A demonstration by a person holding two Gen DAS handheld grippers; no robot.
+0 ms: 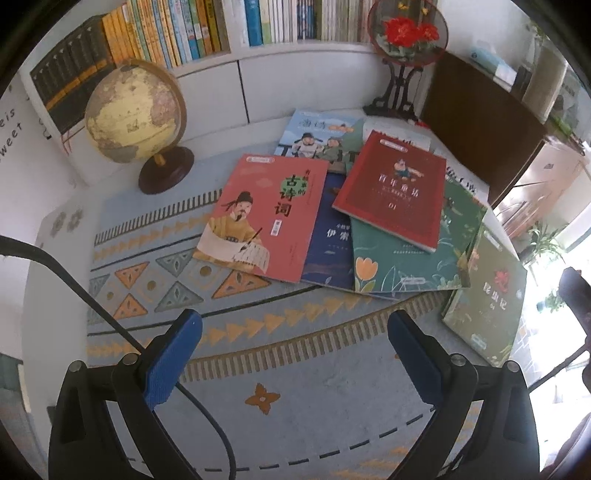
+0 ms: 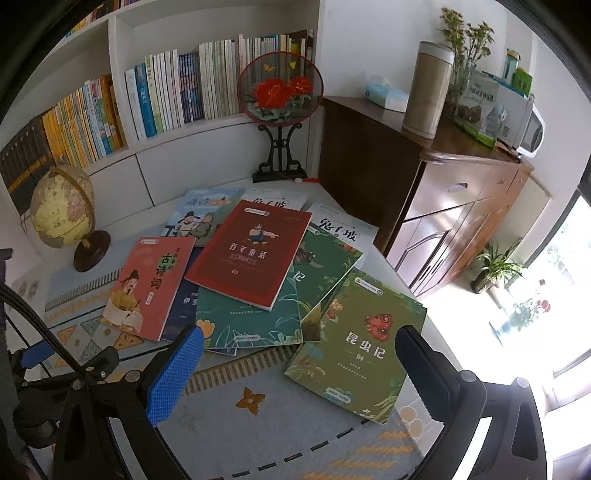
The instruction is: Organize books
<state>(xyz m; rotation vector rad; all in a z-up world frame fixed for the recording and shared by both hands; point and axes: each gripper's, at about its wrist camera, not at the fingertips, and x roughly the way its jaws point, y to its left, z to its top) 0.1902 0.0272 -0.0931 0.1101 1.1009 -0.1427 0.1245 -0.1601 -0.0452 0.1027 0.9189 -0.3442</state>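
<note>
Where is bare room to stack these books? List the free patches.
Free: the mat in front of the left claw, and the strip between the globe and pink book. Crowded: the pile around the red book, out to the green book.

Left wrist view: camera sits behind and above the left gripper (image 1: 295, 356), looking forward and down along its 2 fingers at the patterned mat (image 1: 155, 280). It faces the far bookshelf (image 1: 177, 33), with the globe (image 1: 135, 110) far left and the scattered books (image 1: 369, 221) ahead, right of centre.

Right wrist view: camera sits behind the right gripper (image 2: 301, 363), angled down, set further right. The green book (image 2: 360, 343) lies close between its fingers. The wooden cabinet (image 2: 436, 206) fills the far right.

Shared by both views: mat, books, globe, bookshelf, and the round fan on a stand (image 2: 280, 88).
</note>
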